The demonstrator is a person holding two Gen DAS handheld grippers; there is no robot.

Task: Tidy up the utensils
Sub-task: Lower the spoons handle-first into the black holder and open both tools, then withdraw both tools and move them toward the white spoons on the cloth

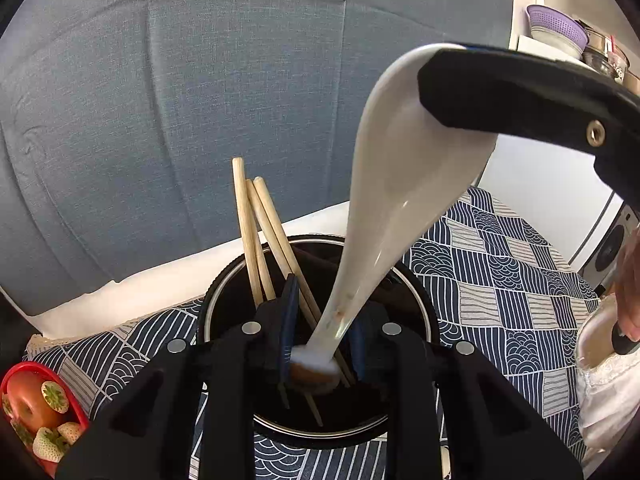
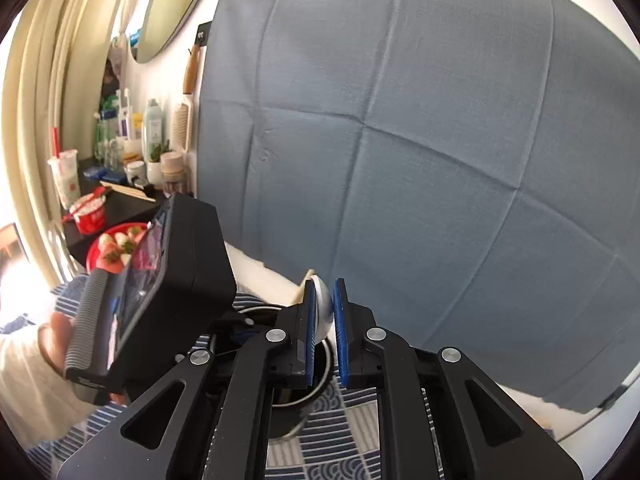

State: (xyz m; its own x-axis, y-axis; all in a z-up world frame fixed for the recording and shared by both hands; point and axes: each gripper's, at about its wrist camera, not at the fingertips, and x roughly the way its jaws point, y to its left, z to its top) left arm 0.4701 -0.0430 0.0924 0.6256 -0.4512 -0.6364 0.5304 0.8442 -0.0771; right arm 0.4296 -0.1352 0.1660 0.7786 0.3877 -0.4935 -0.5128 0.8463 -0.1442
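Both grippers' fingers clamp one white ceramic spoon (image 1: 394, 200): left gripper (image 1: 320, 344) pinches its handle, right gripper (image 2: 324, 322) its bowl, steadying it over the black holder (image 1: 416, 292) at lower centre, beside chopsticks (image 1: 256, 236).

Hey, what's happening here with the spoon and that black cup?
A person holding a gripper in each hand is putting utensils into a black holder on a patterned tablecloth. The white ceramic spoon is over the holder: the right gripper clamps its bowl, and its handle end sits between the left gripper fingers, whose grip I can't confirm. Wooden chopsticks already stand in the holder.
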